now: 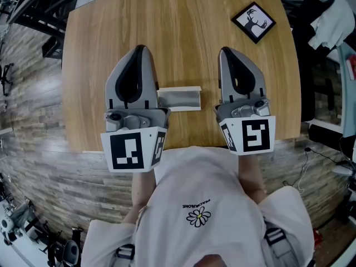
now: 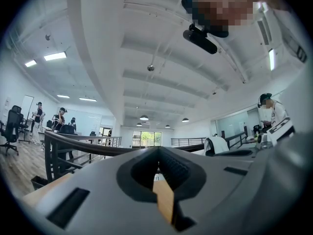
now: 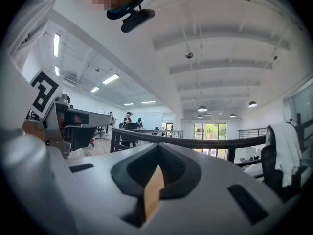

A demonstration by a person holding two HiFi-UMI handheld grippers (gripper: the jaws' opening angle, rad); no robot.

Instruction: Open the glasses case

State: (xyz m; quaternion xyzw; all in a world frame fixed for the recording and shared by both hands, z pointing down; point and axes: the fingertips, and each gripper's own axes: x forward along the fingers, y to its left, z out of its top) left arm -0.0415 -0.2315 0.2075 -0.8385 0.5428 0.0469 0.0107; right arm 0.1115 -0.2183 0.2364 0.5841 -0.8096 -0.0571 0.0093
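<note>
The glasses case [image 1: 179, 98], a grey oblong with pale edges, lies on the wooden table [image 1: 183, 32] between my two grippers; its left end is hidden under the left one. My left gripper [image 1: 140, 48] is held level above the table, jaws shut and empty. My right gripper [image 1: 224, 50] hangs level to the right of the case, also shut with nothing in it. In the left gripper view the left gripper [image 2: 157, 149] shows its jaws meeting, as does the right gripper [image 3: 157, 145] in the right gripper view. Neither gripper view shows the case.
A black-framed deer picture [image 1: 253, 22] lies at the table's far right corner. The table's near edge [image 1: 189, 143] runs just in front of my body. Dark chairs and clutter [image 1: 325, 15] stand off the right side; wood floor surrounds the table.
</note>
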